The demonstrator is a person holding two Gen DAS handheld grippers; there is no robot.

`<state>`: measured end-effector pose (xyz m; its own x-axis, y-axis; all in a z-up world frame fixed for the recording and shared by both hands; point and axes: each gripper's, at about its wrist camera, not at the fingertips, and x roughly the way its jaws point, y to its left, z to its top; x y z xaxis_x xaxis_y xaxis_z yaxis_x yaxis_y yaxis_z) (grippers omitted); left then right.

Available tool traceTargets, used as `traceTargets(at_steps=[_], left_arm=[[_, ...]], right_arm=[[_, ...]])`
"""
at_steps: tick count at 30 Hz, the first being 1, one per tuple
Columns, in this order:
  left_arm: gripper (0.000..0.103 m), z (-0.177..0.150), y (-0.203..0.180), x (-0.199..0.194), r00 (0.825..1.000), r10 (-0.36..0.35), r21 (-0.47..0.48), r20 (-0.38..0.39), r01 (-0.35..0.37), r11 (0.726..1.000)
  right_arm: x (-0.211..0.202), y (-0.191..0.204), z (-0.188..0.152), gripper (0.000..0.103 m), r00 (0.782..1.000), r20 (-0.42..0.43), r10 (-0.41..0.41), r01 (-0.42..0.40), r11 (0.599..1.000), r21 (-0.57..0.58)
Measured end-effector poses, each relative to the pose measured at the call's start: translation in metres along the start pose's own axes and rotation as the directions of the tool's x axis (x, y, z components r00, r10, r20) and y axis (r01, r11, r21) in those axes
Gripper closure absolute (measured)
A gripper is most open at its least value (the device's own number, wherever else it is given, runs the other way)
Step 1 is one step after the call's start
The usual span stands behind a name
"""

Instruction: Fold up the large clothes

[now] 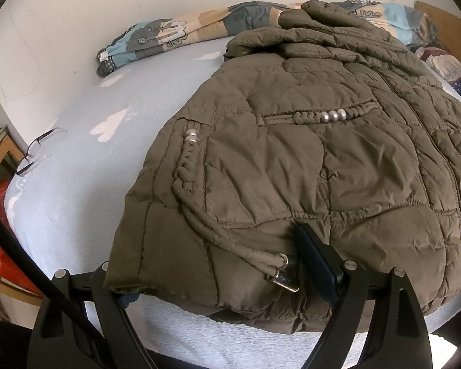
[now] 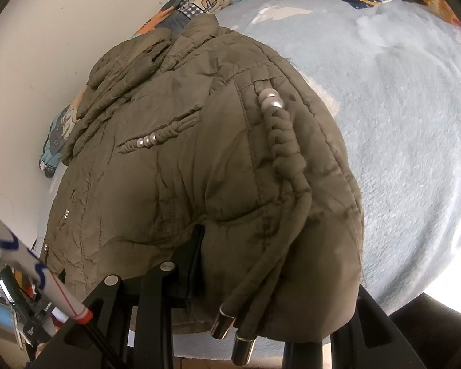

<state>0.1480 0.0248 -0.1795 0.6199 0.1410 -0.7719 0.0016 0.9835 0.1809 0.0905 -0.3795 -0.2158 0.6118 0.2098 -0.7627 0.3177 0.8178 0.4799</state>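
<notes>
An olive quilted jacket [image 1: 307, 160] is laid on a pale blue bed cover [image 1: 76, 184], its long axis running from the hem at the near edge of the bed to the collar and bunched sleeves at the far end, where a patterned duvet [image 1: 169, 33] is rolled against the wall. Its front is turned upward: braided cords with silver beads [image 1: 332, 116] are seen across the pockets.

The jacket's hem is straddled by the left gripper [image 1: 218, 273], its jaws spread wide with one finger [image 1: 316, 264] lying on top of the fabric beside a metal-tipped drawstring [image 1: 279, 276].

The hem's other corner is clamped in the right gripper [image 2: 261, 276], narrowly closed.

Spectacles [image 1: 37, 150] are seen left of the jacket. No writing can be read on the jacket.
</notes>
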Motion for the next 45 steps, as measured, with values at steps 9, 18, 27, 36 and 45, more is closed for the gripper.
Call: traceTargets(at_steps=[9,18,27,36,45], left_arm=[[0.017,0.001,-0.002,-0.003,1.0,0.007,0.022,0.012,-0.008,1.0],[0.023,0.0,-0.004,-0.006,1.0,0.006,0.044,0.023,-0.007,0.999],[0.035,0.001,-0.008,-0.01,0.999,0.012,0.065,0.041,-0.015,0.998],[0.045,0.004,-0.01,-0.015,0.998,0.018,0.069,0.053,-0.022,0.997],[0.054,0.004,-0.009,-0.022,0.997,0.019,0.081,0.079,-0.026,0.996]], right_arm=[[0.0,0.002,0.002,0.066,1.0,-0.014,-0.014,0.014,1.0,-0.008],[0.002,0.004,0.004,0.066,0.999,-0.018,-0.03,0.029,0.999,-0.013],[-0.002,0.01,0.003,0.073,1.0,0.012,-0.028,0.029,0.999,-0.039],[-0.008,0.011,0.002,0.076,0.999,0.033,-0.021,0.023,0.998,-0.052],[-0.016,0.013,0.003,0.076,0.998,0.059,-0.027,0.032,0.997,-0.075]])
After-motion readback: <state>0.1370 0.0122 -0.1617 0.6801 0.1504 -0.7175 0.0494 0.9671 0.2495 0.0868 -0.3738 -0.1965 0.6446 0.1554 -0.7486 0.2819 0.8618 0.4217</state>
